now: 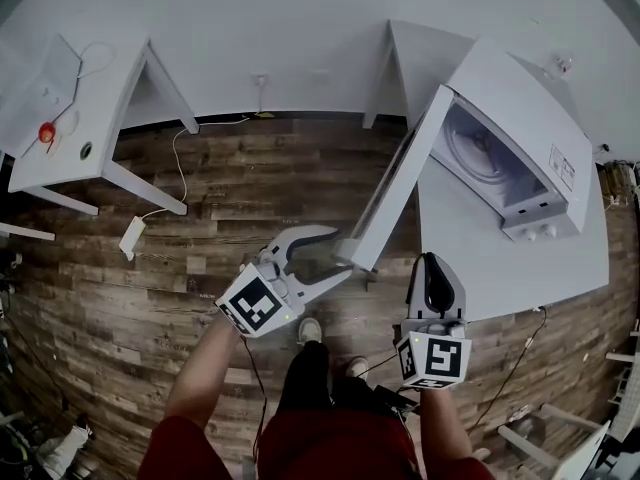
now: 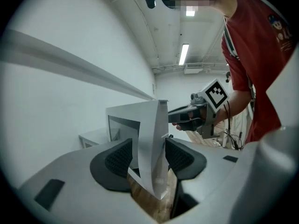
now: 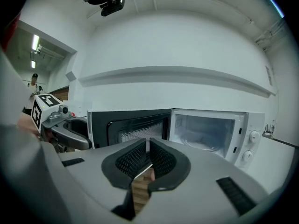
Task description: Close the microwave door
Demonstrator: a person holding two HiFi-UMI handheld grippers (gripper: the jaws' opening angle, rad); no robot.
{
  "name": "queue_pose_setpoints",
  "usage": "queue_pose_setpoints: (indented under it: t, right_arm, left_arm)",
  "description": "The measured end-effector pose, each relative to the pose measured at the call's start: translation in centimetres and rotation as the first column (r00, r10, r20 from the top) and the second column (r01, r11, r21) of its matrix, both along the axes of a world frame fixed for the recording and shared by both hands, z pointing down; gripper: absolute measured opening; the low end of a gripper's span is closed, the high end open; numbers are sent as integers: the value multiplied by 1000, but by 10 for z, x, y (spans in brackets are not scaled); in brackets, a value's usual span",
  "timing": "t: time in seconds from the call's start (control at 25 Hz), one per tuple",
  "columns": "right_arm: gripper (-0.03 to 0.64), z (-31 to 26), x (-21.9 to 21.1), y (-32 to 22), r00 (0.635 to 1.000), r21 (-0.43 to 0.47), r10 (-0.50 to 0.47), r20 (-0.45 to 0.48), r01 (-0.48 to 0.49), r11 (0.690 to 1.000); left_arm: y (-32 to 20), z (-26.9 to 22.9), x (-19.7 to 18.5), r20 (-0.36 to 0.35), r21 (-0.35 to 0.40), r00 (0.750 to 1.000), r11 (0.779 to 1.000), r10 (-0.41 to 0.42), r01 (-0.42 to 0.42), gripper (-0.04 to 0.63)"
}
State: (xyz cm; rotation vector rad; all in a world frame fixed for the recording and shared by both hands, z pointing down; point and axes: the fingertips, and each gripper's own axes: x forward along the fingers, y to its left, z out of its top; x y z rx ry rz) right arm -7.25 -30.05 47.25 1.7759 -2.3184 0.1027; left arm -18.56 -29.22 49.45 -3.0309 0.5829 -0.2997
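Left gripper (image 2: pixel 148 158): jaws apart, straddling the free edge of the open microwave door (image 2: pixel 150 129), unclamped. Right gripper (image 3: pixel 147 158): jaws nearly together, empty. I'd push with the outer-face pad, following the hinge arc toward the microwave (image 3: pixel 219 132).

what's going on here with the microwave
A person holds a gripper in each hand in front of a white microwave on a table. Its door stands wide open. The left gripper has its jaws apart around the door's free edge, not clamped. The right gripper, jaws together and empty, hangs nearby.
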Motion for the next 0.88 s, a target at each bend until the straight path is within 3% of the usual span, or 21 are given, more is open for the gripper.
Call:
queue_pose_setpoints:
  t: [0.4,0.6,0.88]
  right_arm:
    - [44,8,8,-15,998,-19,62,-22,-63,998]
    - [44,2,16,-14,995,-8,100,-25,-100,995]
    - [44,-7,46,3,981,20,191,-24,-191,981]
  left_arm:
    - [5,4,11,0,1,988,988,157,-157,193]
    - [11,11,18,30,12,981,981,193,-194,174]
    - [20,3,42,10,-1,983,983,182,-182,166]
